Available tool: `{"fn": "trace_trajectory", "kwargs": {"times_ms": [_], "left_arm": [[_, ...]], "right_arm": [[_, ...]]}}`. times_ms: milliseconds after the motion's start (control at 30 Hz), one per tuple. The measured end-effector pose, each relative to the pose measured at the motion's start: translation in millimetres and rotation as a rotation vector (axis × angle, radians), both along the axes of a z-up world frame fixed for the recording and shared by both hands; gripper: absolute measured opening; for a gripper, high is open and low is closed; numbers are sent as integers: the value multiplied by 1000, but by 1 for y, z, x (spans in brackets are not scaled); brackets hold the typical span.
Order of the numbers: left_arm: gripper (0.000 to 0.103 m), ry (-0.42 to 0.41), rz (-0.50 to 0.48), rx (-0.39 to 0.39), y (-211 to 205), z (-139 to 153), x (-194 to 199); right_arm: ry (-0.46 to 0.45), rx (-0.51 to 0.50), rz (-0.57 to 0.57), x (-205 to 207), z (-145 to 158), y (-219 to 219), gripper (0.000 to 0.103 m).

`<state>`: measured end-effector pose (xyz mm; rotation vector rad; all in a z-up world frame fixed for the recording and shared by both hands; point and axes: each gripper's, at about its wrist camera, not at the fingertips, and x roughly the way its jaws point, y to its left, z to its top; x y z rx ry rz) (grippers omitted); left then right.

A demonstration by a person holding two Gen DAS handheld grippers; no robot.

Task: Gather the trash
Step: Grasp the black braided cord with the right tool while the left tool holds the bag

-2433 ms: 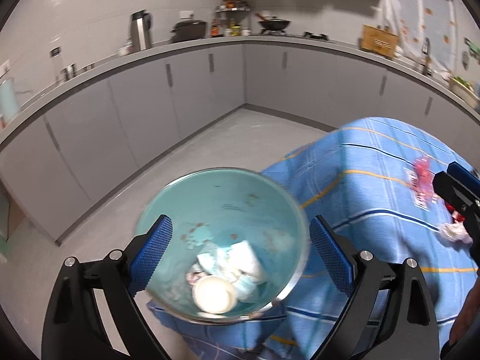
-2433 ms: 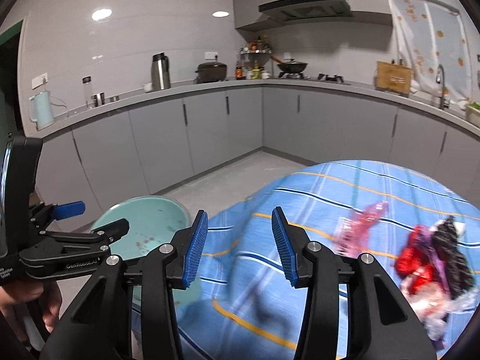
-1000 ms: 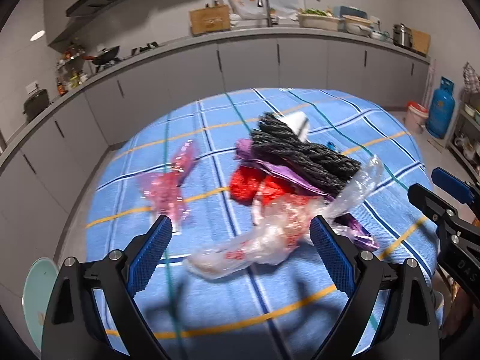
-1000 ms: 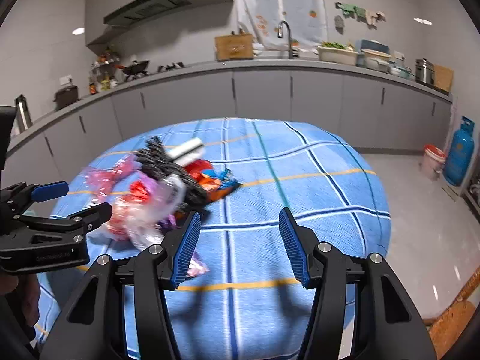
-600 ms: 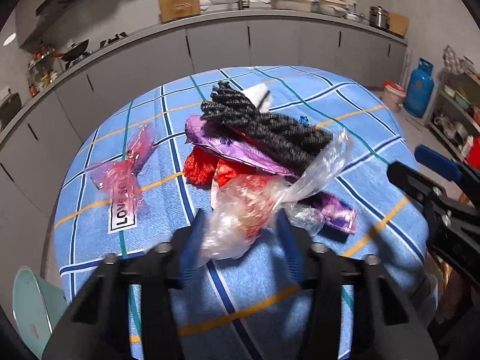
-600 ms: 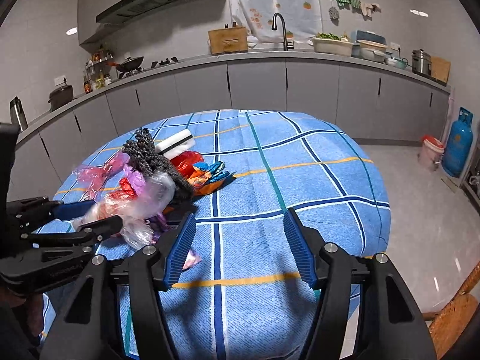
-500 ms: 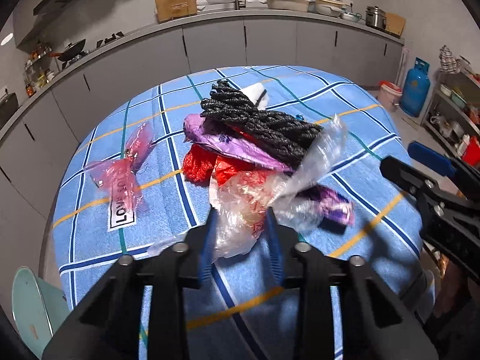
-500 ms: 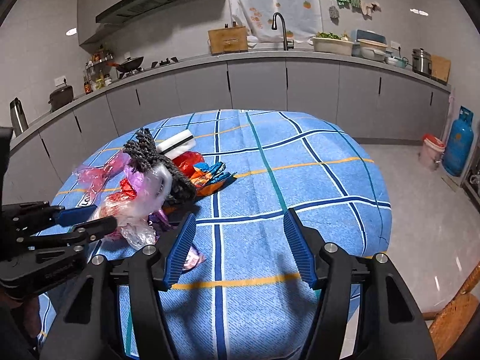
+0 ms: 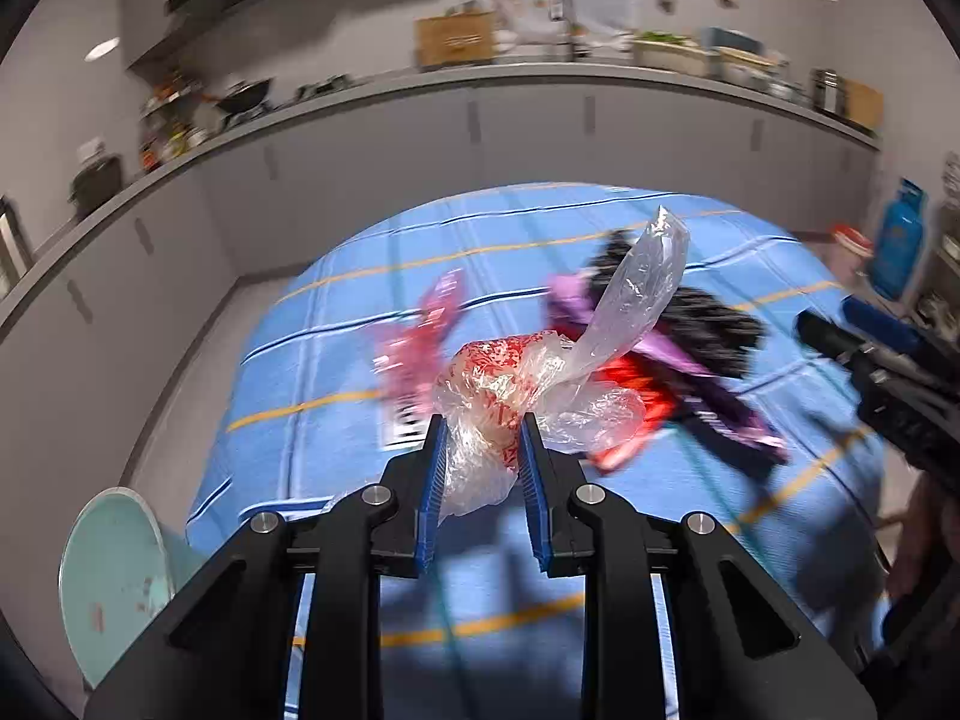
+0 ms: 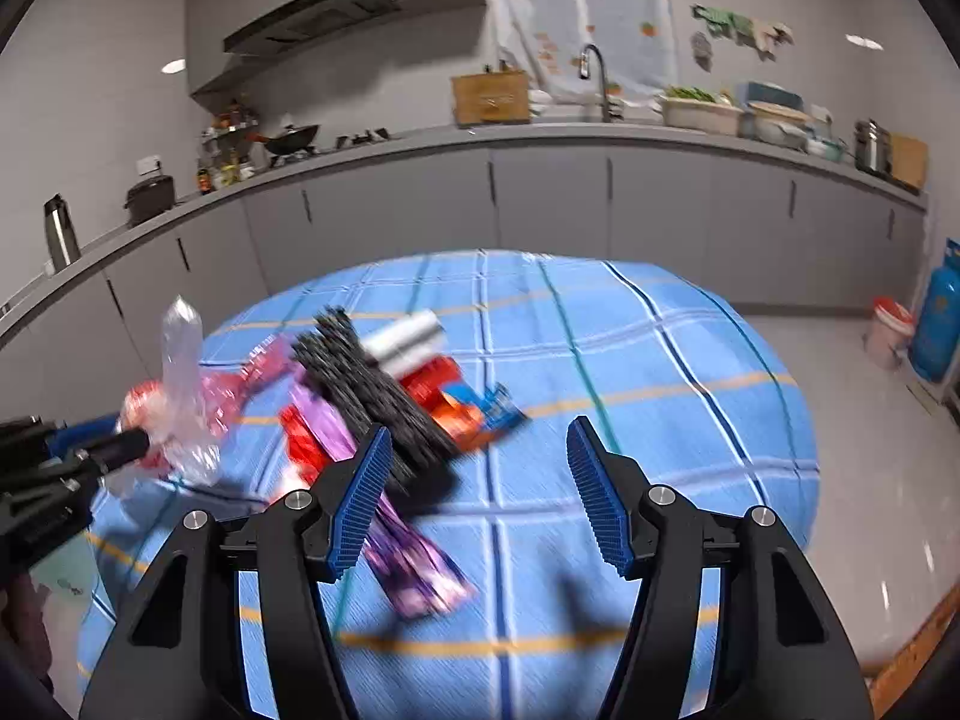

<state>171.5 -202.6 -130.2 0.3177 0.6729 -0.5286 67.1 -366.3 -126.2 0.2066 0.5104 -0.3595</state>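
half the trash pile blurred behind l gripper's bag.

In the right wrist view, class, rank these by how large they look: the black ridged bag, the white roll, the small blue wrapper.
Largest to smallest, as they look:
1. black ridged bag
2. white roll
3. small blue wrapper

The bag lies nearer the camera than the roll, so part of its lead may be nearness. Motion blur softens all edges.
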Motion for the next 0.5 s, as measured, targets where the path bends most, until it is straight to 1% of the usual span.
{"fn": "trace_trajectory", "kwargs": {"times_ms": [133,233,267,300,333,367,400,433,467,500], "left_arm": [[24,9,47,-4,11,-1,13],[24,1,67,-14,16,0,16],[24,-1,71,-17,16,1,16],[24,-2,73,-20,17,2,17],[24,-4,72,-20,16,2,17],[24,-3,71,-22,16,2,17],[24,-1,69,-24,16,2,17],[24,0,66,-24,15,2,18],[24,0,65,-24,14,1,18],[24,2,64,-25,15,1,18]], "right_arm": [[15,-11,54,30,4,6,61],[45,13,83,50,2,6,60],[53,13,87,53,1,6,58],[64,16,95,56,0,6,51],[88,25,109,62,-3,6,46],[105,26,113,65,-4,7,38],[122,24,120,68,-6,9,35],[133,18,124,70,-8,10,34],[139,16,128,71,-9,12,31],[145,25,139,72,-11,13,21]]}}
